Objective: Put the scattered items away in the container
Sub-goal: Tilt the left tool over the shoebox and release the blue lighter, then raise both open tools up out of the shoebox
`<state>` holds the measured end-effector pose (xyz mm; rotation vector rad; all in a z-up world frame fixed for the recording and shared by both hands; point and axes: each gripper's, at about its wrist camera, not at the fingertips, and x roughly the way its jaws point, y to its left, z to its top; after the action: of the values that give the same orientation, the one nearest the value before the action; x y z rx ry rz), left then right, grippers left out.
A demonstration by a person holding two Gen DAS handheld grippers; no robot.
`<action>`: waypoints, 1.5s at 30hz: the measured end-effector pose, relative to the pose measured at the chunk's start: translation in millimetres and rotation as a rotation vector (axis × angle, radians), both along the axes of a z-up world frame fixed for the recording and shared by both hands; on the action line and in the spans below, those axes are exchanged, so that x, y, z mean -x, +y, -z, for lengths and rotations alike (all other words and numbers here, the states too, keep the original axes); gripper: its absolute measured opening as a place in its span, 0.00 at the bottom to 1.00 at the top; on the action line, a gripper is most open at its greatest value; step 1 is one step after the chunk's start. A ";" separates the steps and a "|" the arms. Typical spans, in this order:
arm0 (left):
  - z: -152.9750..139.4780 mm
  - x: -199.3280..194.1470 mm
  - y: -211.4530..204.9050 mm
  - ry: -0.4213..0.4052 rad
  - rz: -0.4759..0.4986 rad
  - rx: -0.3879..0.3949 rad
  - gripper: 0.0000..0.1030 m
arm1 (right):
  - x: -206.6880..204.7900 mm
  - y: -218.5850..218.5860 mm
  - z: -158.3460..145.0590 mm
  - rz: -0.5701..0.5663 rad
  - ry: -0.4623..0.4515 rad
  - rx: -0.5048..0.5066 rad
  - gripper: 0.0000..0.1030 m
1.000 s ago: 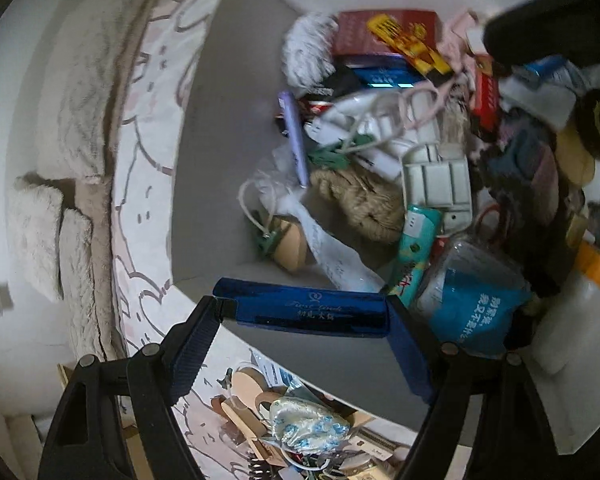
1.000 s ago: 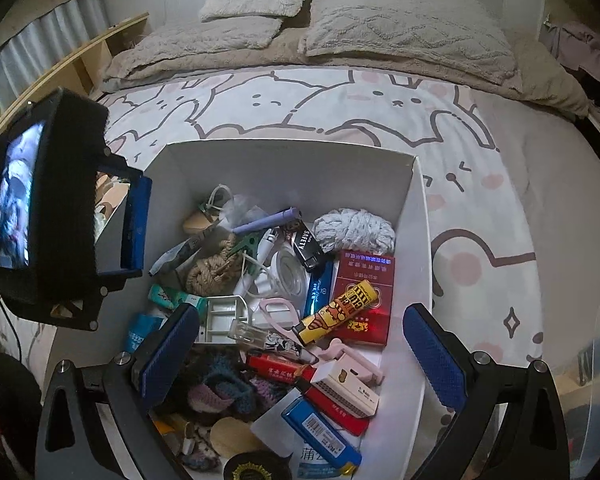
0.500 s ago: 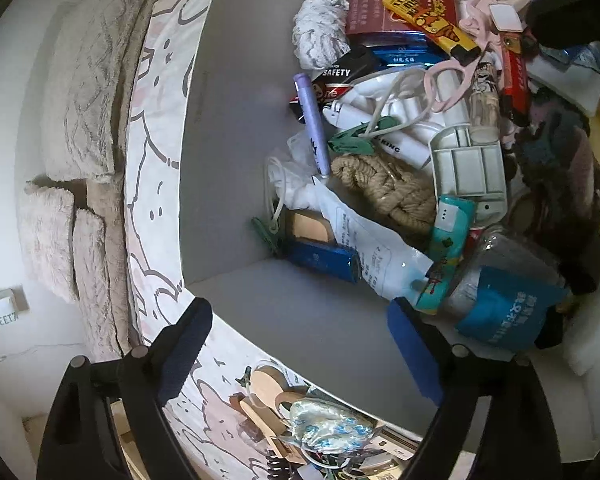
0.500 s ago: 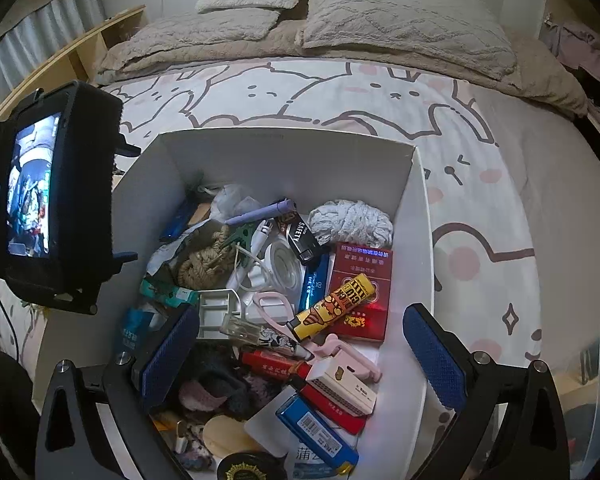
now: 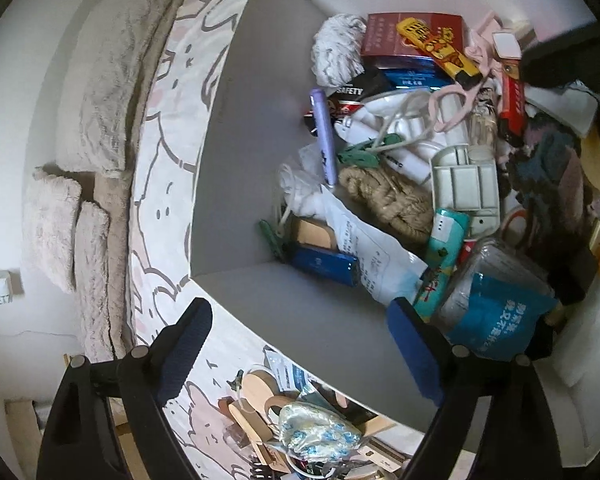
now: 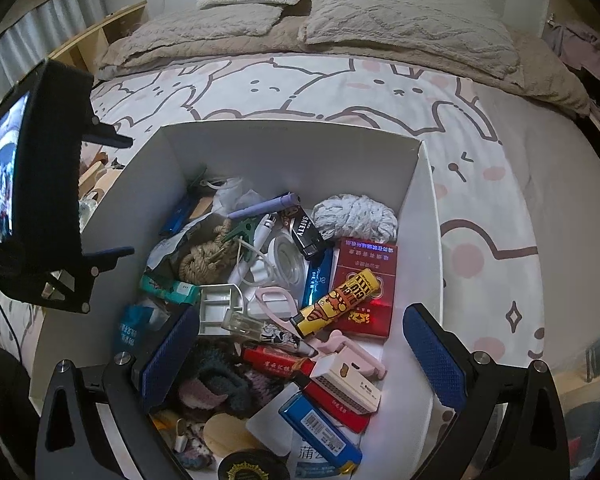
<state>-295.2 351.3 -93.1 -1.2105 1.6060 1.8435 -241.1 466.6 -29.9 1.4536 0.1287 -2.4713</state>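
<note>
White box (image 6: pixel 428 240): sits on the cartoon-print bedspread (image 6: pixel 300 84), already crowded with small items. The blue flat case (image 5: pixel 324 266), clamped between the left gripper's pads a second ago, now lies inside the box at its near corner, against the wall, just beside a green clip (image 5: pixel 274 240) and touching a white printed bag (image 5: pixel 364 248).

Left gripper (image 5: pixel 300 344): jaws have just been opening; they now stand wide apart with nothing between them, hovering above the box's near wall.

Right gripper (image 6: pixel 304 356): jaws spread, empty, poised over the opposite end of the box above the red packet (image 6: pixel 364 284) and yellow tube (image 6: pixel 336 300); no change against the earlier frames.

Reading: one more item delivered; release looks complete.

Still outside the box: a small heap on the bedspread below the left gripper — a patterned wrapped bundle (image 5: pixel 320 432), wooden pieces (image 5: pixel 256 396), other bits too cluttered to identify. Judgement: task is well along but unfinished; that heap is the likely next target.
</note>
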 end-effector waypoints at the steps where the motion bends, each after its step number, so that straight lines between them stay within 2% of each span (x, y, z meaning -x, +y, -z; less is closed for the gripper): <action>1: 0.7 0.1 1.1 0.003 -0.002 0.006 0.87 | -0.2 -0.4 0.0 0.000 0.001 0.000 0.99; 9: 29.7 9.8 16.9 0.018 -0.034 0.148 0.87 | 0.7 2.7 -5.1 0.016 0.013 0.022 0.99; 16: 51.3 29.4 16.3 0.003 -0.115 0.214 0.87 | 3.9 14.0 -11.6 0.078 0.036 0.021 0.99; 20: 63.7 32.4 16.3 0.026 -0.102 0.276 0.87 | 7.1 21.0 -11.8 0.097 0.033 0.058 0.99; 25: 85.4 34.7 15.7 0.065 -0.093 0.382 0.96 | 3.8 25.0 -28.4 0.110 0.120 0.109 0.99; 27: 84.8 36.5 15.8 0.056 -0.102 0.366 0.96 | 2.8 24.7 -33.1 0.108 0.147 0.117 0.99; 28: 81.6 39.2 15.8 0.042 -0.122 0.335 0.93 | 3.2 24.8 -33.3 0.109 0.149 0.119 0.99; 31: 69.5 49.1 17.0 -0.052 -0.225 0.180 0.88 | 4.8 25.8 -30.5 0.116 0.137 0.126 0.99; 32: 68.4 49.8 18.3 -0.066 -0.239 0.154 0.87 | 5.1 26.0 -29.9 0.116 0.135 0.127 0.99; 34: 68.4 47.3 22.6 -0.070 -0.222 0.137 0.84 | 5.4 26.8 -30.1 0.118 0.138 0.129 0.99; 41: 63.4 34.0 23.7 -0.036 -0.134 0.152 0.86 | 4.4 28.9 -30.1 0.116 0.142 0.144 0.99; 45: 49.8 28.5 18.7 -0.016 -0.133 0.103 0.86 | 3.9 29.8 -29.7 0.119 0.148 0.154 0.99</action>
<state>-323.7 370.0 -142.8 -1.4037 1.6660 1.8444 -244.9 496.4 -0.2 1.2490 -0.1202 -2.6174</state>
